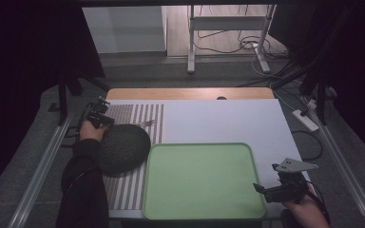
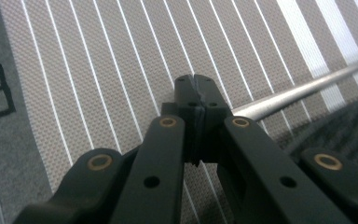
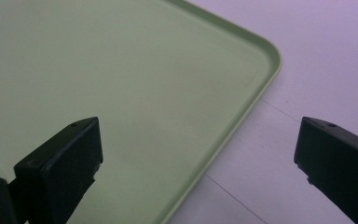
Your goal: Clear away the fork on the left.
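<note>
The left claw [image 2: 196,86] is sitting pressed together over a striped placemat [image 2: 98,70], just beside a metal utensil handle [image 2: 298,91] (nothing is caught between its jaws). The right claw [image 3: 196,154] is hovering wide apart over the corner of a green tray [image 3: 121,84] on the desk [image 3: 335,56].

Slim metal fork [image 1: 145,124], silver, lying flat on the striped placemat [image 1: 138,116] near the far left corner of the bench. Tines pointing right, toward the mat's right edge. Handle [image 2: 303,92] running leftward as a plain shiny rod, its near end meeting the closed tips of the left tongs [image 2: 196,80]. Just beyond the dark round hat [image 1: 122,147].
</note>
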{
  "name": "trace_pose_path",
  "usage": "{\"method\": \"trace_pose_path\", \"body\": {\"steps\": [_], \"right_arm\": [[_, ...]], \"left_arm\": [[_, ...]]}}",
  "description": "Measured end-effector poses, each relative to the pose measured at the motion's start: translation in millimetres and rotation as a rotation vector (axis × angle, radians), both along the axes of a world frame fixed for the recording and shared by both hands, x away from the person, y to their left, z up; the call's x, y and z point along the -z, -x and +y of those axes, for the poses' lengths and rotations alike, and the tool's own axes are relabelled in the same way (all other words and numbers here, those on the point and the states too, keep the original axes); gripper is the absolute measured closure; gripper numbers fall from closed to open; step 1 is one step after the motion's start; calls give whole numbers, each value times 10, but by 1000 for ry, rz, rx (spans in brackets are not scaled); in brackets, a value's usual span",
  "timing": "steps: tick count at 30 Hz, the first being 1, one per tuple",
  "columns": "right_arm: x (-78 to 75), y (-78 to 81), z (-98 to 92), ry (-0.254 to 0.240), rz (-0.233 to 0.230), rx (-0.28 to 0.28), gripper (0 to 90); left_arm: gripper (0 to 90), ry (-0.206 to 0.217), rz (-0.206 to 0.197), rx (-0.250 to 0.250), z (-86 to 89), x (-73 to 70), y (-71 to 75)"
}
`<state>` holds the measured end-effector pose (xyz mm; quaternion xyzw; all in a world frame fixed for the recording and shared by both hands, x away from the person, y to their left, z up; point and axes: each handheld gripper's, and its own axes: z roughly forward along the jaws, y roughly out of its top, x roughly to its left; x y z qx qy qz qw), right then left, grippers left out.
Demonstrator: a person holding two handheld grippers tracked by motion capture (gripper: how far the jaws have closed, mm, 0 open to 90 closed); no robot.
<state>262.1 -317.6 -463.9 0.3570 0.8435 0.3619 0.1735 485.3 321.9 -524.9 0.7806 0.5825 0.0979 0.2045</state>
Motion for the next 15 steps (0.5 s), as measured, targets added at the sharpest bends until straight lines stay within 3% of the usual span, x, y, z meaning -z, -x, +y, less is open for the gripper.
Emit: {"method": "trace_pose_path", "body": {"steps": [7, 15], "right_arm": [[0, 6, 10, 9, -3, -11, 13], [2, 6, 18, 18, -3, -18, 13]], "left_arm": [[892, 1, 70, 52, 24, -40, 80], [893, 5, 92, 61, 17, -52, 86]]}}
